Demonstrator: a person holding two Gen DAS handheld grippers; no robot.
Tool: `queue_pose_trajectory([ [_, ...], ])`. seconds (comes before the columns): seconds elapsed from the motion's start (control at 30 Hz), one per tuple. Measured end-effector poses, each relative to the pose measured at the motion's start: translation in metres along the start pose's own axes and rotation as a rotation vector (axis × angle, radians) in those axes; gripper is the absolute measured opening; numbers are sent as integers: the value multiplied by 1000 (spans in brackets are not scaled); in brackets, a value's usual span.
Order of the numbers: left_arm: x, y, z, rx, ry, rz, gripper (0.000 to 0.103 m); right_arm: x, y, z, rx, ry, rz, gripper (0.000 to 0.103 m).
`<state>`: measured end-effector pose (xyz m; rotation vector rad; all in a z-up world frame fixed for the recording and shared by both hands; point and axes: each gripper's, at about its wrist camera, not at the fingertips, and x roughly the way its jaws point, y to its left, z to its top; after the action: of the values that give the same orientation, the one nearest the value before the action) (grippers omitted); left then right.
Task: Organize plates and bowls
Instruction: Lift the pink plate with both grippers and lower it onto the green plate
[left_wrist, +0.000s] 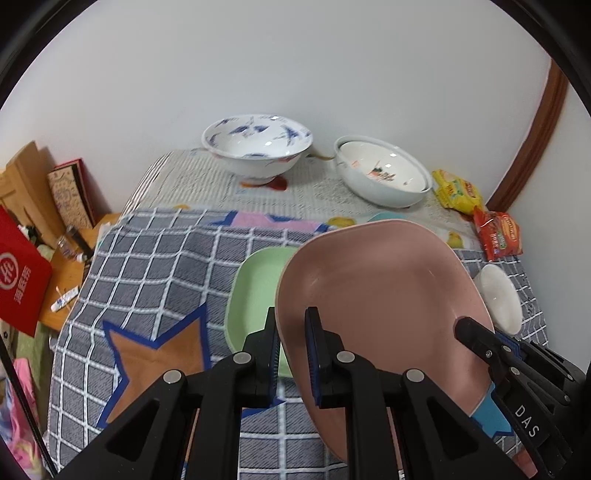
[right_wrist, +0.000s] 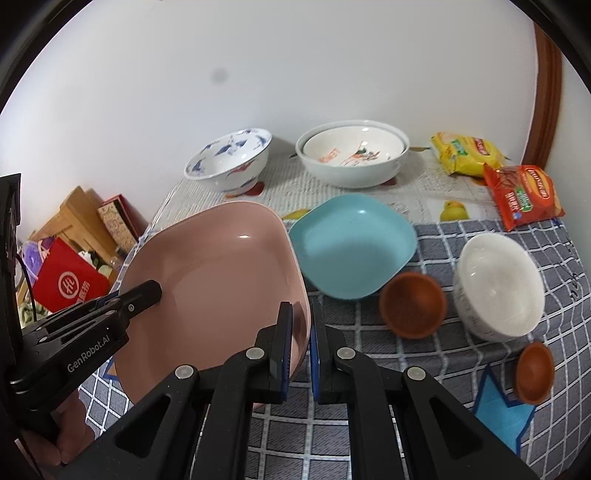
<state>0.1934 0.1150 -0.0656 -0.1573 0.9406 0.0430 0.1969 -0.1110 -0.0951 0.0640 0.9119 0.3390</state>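
Observation:
A pink square plate (left_wrist: 384, 291) (right_wrist: 221, 273) hangs tilted over the checked cloth, held from both sides. My left gripper (left_wrist: 291, 321) is shut on its left rim, and my right gripper (right_wrist: 301, 314) is shut on its right rim. Each gripper also shows in the other's view, the right gripper (left_wrist: 476, 339) and the left gripper (right_wrist: 144, 295). A green plate (left_wrist: 255, 288) lies on the cloth, partly under the pink one. A blue plate (right_wrist: 351, 243) sits just right of it. At the back stand a blue-patterned bowl (right_wrist: 229, 158) and nested white bowls (right_wrist: 352, 151).
A white bowl (right_wrist: 498, 288) and two small brown bowls (right_wrist: 413, 310) (right_wrist: 535, 373) stand on the right of the cloth. Yellow (right_wrist: 465, 151) and red snack packs (right_wrist: 524, 195) lie at the back right. A red box (left_wrist: 18, 277) and clutter sit beyond the table's left edge.

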Motion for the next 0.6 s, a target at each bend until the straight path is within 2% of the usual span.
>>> queue_pose_trajectory([
  [0.37,23,36,-23,-34,75,40,13,35,28,-24,-38,96,20,9],
  [0.6,41,47,-22,-36,108,41,13,56,34,-26,-39,131,16,10],
])
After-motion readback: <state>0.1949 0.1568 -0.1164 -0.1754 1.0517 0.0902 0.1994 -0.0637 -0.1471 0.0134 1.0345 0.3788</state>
